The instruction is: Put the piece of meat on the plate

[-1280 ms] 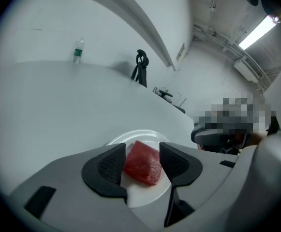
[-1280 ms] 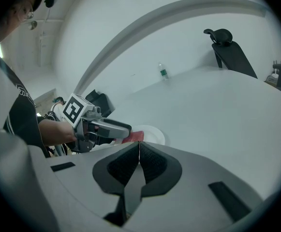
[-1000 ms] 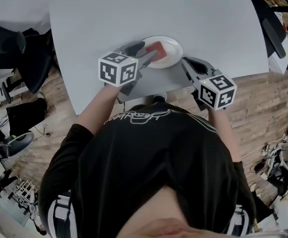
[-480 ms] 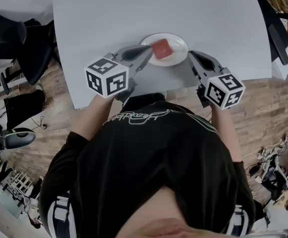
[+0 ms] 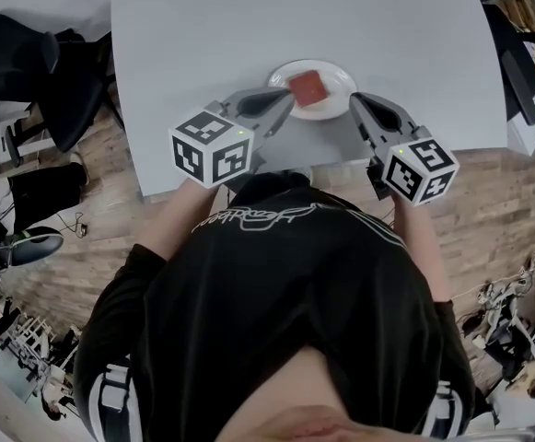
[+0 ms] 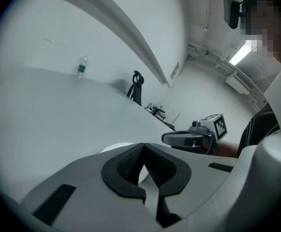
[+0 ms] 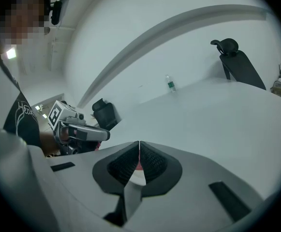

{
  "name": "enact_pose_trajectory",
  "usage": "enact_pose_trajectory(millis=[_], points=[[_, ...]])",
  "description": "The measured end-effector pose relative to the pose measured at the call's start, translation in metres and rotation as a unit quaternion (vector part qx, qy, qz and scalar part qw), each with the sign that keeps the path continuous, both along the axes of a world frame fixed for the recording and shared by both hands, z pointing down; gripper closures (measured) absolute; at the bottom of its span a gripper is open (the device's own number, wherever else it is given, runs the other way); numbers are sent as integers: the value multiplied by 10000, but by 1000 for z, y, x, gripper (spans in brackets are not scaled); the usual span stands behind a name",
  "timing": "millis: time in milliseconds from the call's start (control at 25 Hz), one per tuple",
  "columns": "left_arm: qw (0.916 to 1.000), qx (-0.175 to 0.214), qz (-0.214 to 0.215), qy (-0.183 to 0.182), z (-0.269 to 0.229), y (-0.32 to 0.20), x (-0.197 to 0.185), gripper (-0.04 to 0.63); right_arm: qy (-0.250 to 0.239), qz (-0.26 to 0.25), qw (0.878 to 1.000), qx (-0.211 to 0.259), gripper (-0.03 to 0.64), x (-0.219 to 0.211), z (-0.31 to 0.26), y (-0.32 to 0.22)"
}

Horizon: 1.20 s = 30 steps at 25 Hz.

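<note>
Since each gripper view looks straight down its own jaws, we can call this one pretty easily. The left gripper [image 6: 142,147] has its black ribbed pads [image 6: 125,164] pressed together at the tips with nothing between them. The right gripper [image 7: 139,144] is the same story, pads [image 7: 152,162] closed tip to tip and empty. So neither one is holding the meat.

From the head view we see the piece of meat [image 5: 308,87], a red squarish chunk, lying in the middle of the white plate [image 5: 341,88] on the grey table [image 5: 249,26]. The left gripper's tip sits by the plate's near-left rim and the right gripper's tip is just off the near-right rim. We can't tell if either one actually touches the rim.

Counting it all up, we get one piece of meat, one plate, two grippers, two marker cubes [image 5: 214,145] (one per gripper), and one water bottle [image 6: 81,67] standing upright way across the table.
</note>
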<state>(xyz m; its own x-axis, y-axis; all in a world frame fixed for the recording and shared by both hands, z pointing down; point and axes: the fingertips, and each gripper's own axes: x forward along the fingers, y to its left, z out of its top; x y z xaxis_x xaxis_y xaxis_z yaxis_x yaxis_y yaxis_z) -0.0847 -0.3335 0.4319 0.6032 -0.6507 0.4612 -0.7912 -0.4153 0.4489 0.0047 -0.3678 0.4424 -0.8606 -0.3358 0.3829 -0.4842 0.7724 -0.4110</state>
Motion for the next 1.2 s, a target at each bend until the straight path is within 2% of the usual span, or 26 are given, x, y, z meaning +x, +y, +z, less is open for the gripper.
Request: enact_pose_trajectory(millis=[160, 360, 600, 840, 1200], points=[[9999, 74, -49, 106, -10, 5, 3, 588, -15, 0, 10000, 22, 607, 3, -6, 8], [9997, 234, 93, 9, -18, 19, 6, 588, -205, -47, 9998, -11, 607, -4, -17, 25], [9989, 352, 245, 209, -33, 52, 5, 588, -217, -68, 9997, 124, 607, -12, -32, 61], [9974, 580, 300, 301, -57, 106, -2, 588, -247, 25, 9991, 341, 607, -19, -53, 113], [9940, 959, 401, 341, -94, 203, -22, 588, -328, 80, 9976, 609, 607, -45, -86, 220]])
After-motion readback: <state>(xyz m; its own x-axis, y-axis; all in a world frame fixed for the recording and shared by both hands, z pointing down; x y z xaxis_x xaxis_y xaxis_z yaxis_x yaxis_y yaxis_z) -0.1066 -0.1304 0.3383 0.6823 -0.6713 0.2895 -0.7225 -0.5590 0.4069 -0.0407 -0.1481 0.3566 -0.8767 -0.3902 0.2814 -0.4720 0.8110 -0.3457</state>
